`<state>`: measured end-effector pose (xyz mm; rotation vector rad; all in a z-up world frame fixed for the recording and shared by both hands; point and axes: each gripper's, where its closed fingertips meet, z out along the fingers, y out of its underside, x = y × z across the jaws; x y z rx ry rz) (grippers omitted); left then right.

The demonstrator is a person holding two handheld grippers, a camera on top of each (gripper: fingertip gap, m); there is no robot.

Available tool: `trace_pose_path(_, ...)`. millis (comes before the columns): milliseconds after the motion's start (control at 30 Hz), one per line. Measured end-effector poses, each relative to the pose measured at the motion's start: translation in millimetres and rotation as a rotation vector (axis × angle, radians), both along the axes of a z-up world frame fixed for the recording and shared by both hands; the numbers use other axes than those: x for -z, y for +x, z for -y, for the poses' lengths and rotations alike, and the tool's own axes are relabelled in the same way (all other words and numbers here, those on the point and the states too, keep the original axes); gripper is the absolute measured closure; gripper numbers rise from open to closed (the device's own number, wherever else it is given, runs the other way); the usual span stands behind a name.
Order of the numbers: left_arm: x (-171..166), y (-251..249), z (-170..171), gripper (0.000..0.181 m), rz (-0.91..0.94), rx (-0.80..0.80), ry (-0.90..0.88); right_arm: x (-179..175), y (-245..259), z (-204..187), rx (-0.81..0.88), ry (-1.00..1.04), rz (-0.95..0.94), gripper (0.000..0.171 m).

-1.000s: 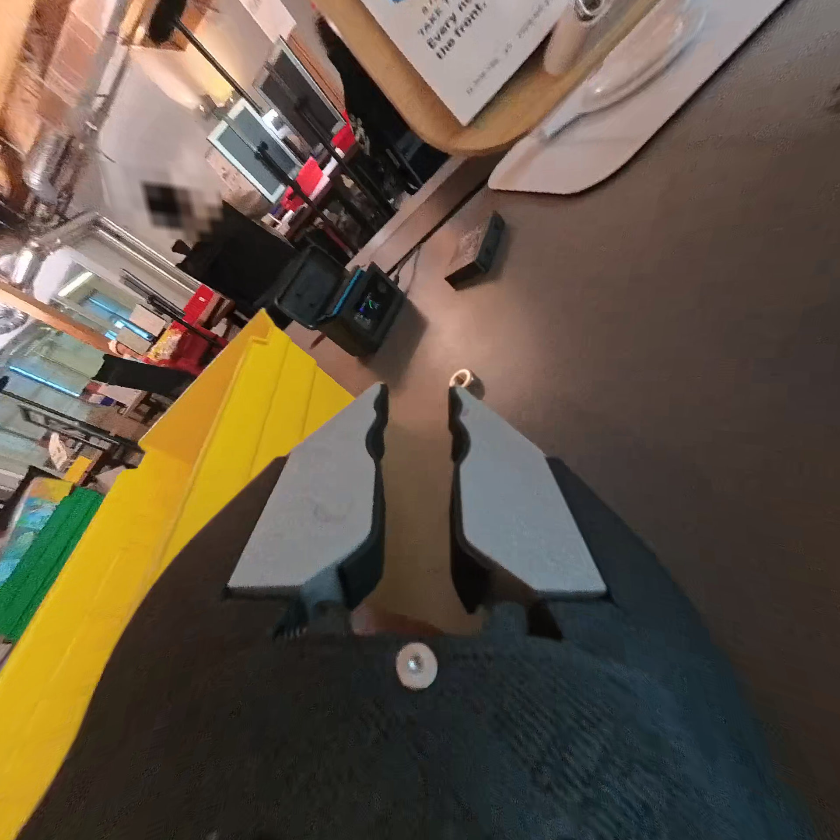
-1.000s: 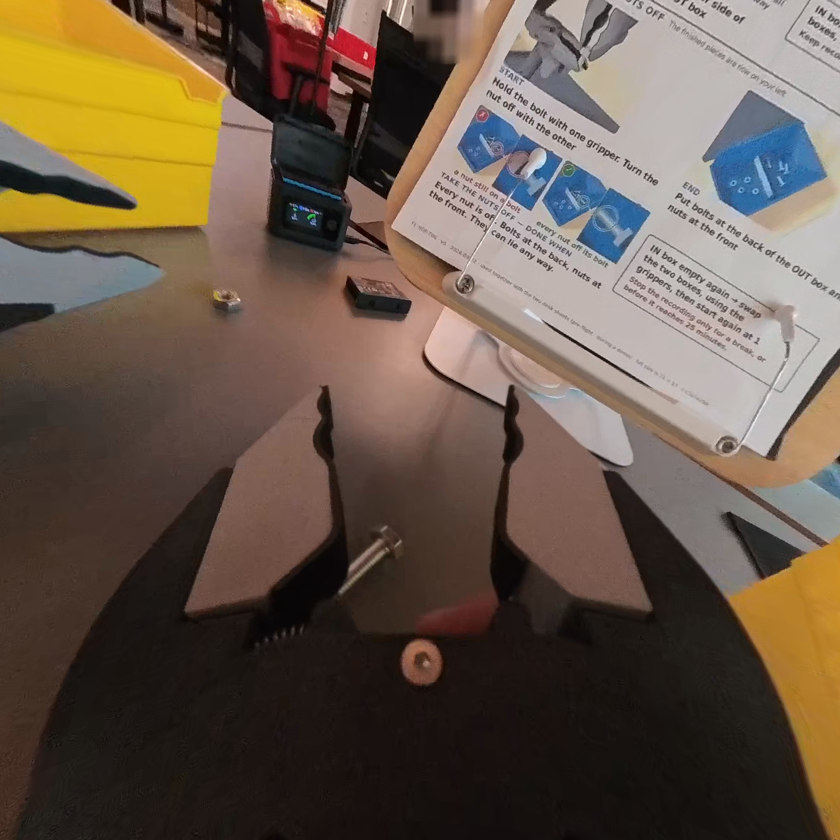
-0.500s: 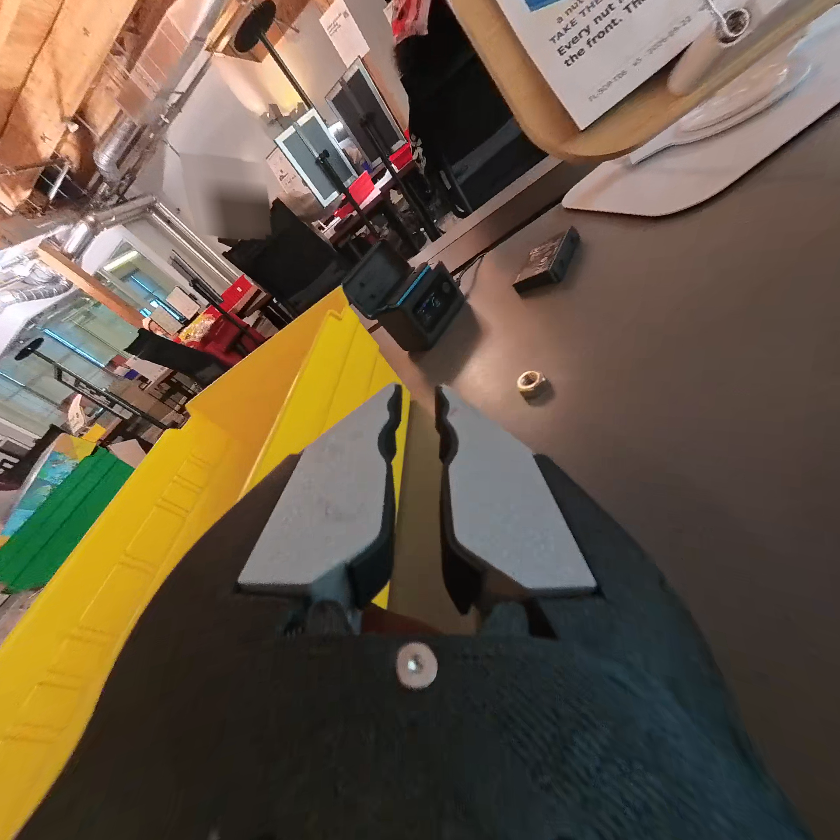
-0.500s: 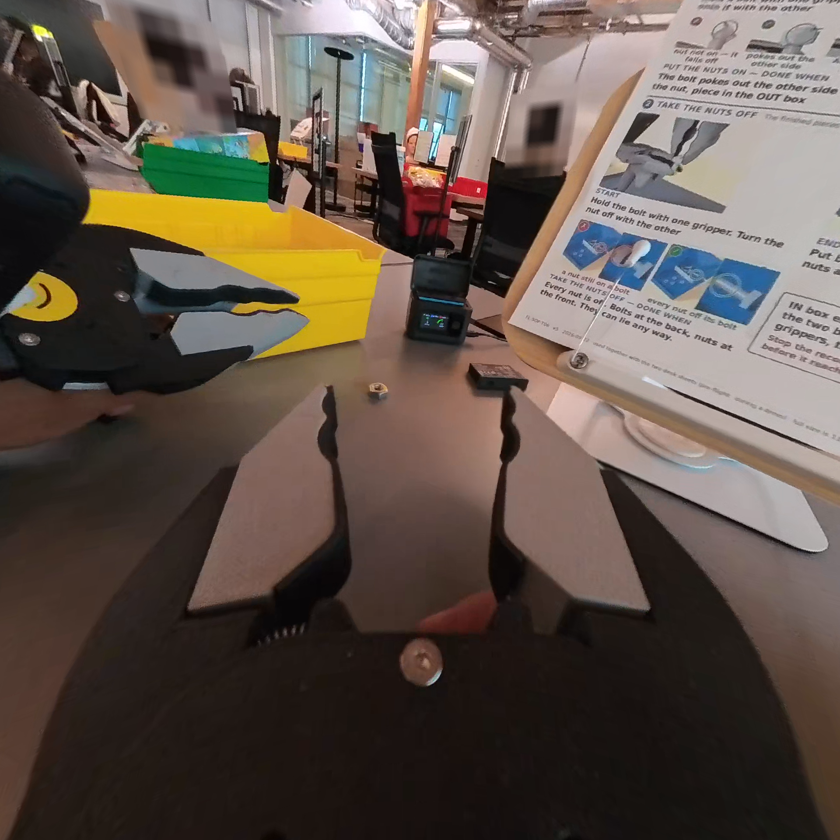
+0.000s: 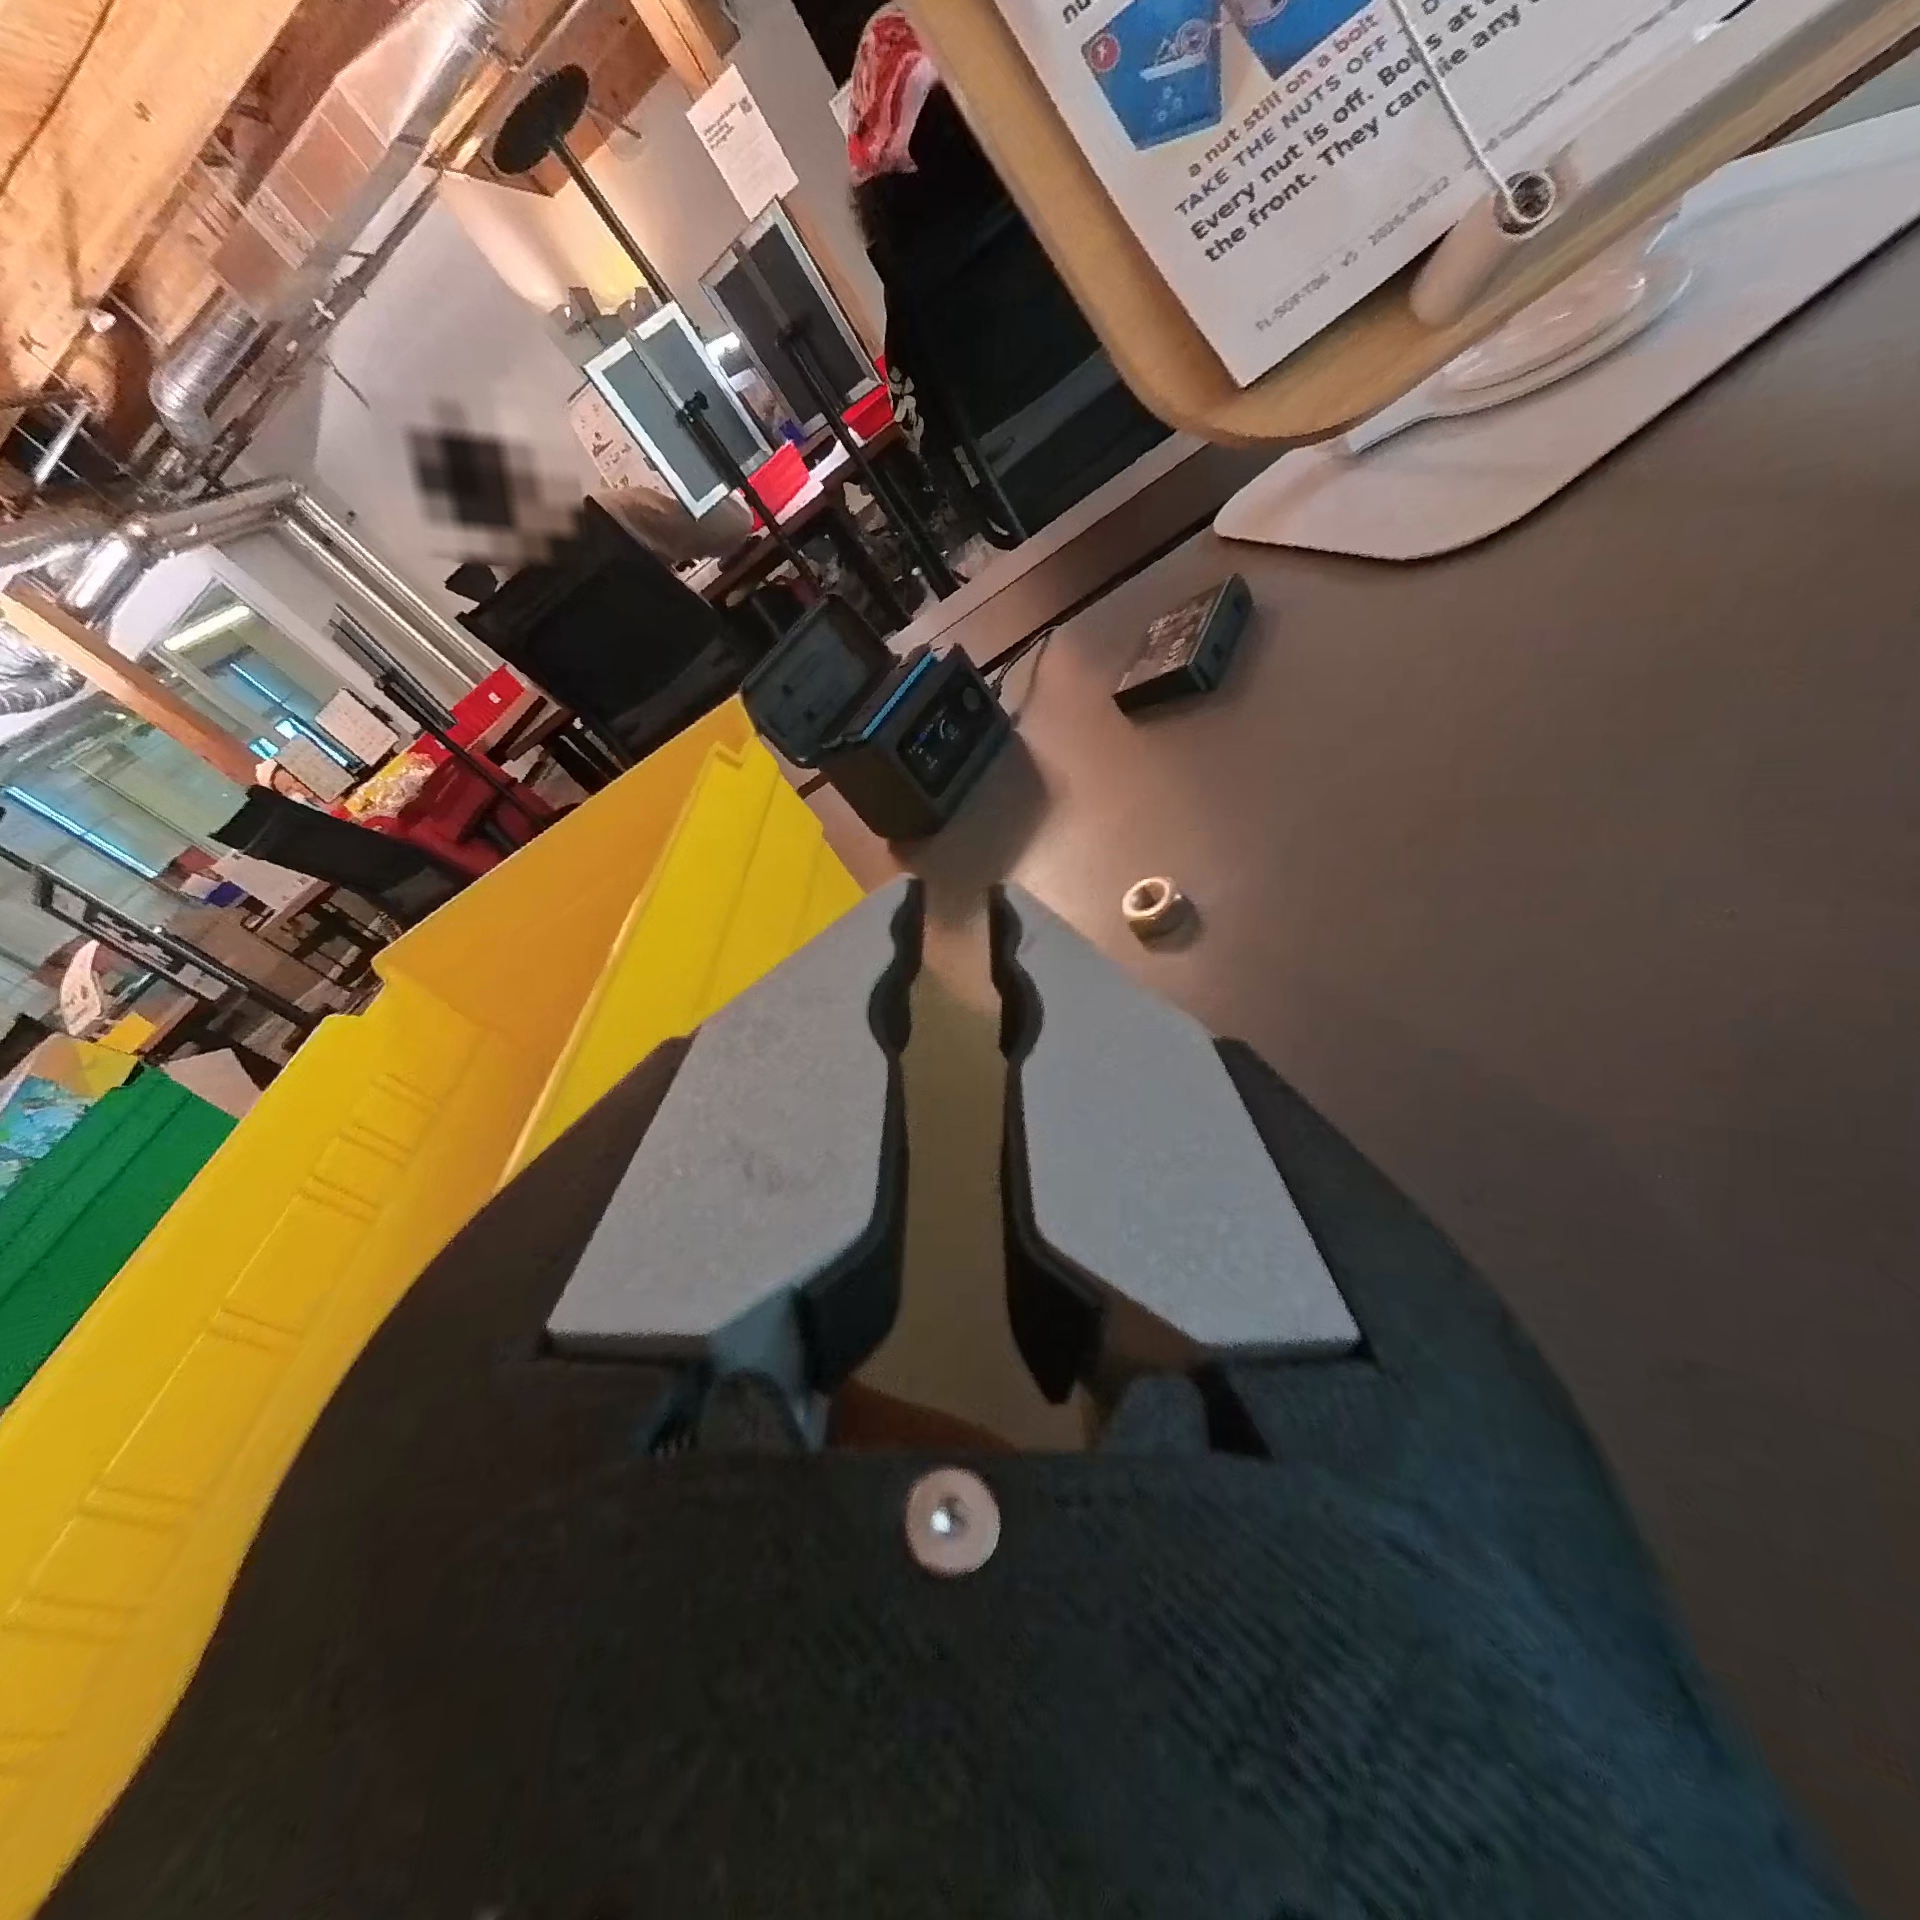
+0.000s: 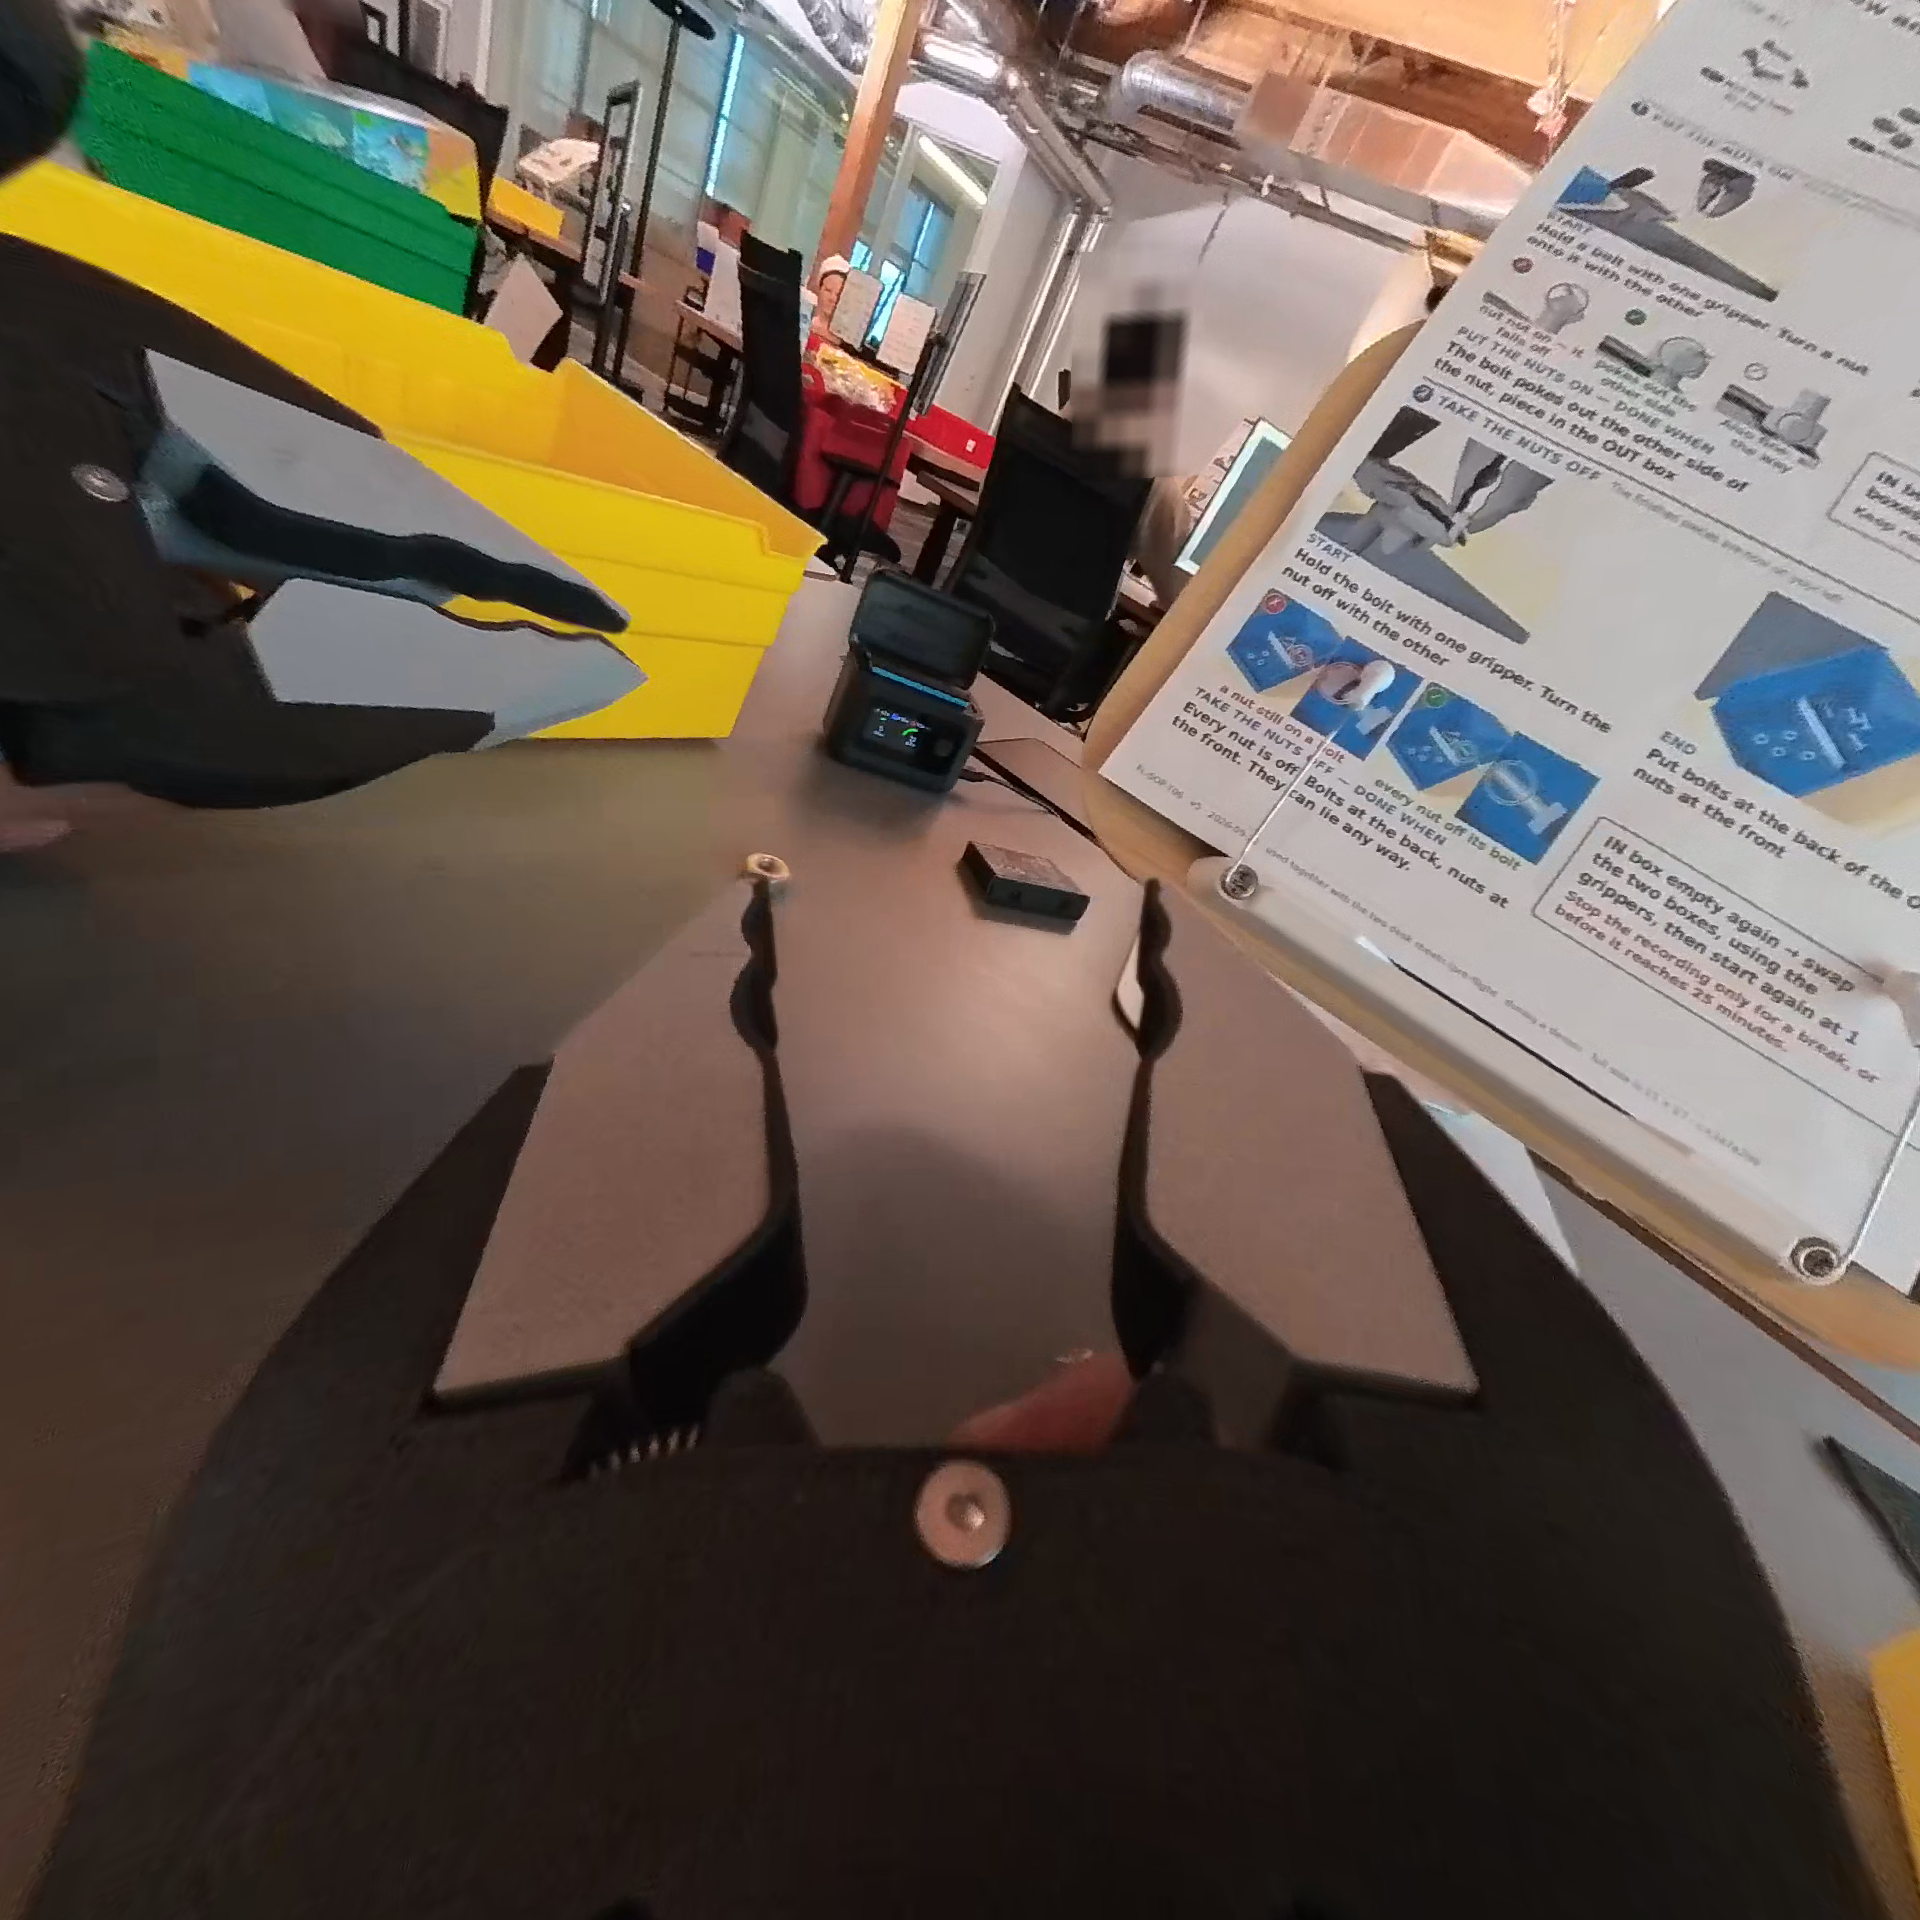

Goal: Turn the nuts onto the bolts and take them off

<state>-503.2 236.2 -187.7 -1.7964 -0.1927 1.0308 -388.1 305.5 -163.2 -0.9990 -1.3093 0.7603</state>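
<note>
Both tongs, the left tongs [image 5: 954,914] nearly clenched and the right tongs [image 6: 951,899] released, held nothing; the loose nut [image 5: 1151,909] could skid across the surface [image 5: 1558,935] if nudged.

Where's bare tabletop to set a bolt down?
Free: dark table ahead of the right gripper, short of the nut. Crowded: farther back, yellow bin, black device, small black box, sign stand to its right.
</note>
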Motion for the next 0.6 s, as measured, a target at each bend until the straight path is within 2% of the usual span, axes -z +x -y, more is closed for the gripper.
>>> trace_pose_path(233, 1.9, 9.2, -3.7, 0.169, 0.077, 0.050, 0.022, 3.9, -0.7, -26.5, 0.096, -0.024, 0.021, 0.099)
trace_pose_path(400, 6.9, 9.8, -8.2, 0.165, 0.087, 0.050, -0.012, 7.2, 4.7, -38.4, 0.083, -0.054, 0.054, 0.101)
trace_pose_path(500, 9.0, 10.4, -9.7, 0.165, 0.075, 0.046, -0.032, 17.3, 6.6, -47.4, 0.047, -0.131, 0.117, 0.112)
trace_pose_path(600, 11.3, 8.7, -9.3, 0.165, 0.091, 0.033, -0.041, 15.4, 12.4, -66.3, 0.066, -0.229, 0.109, 0.108)
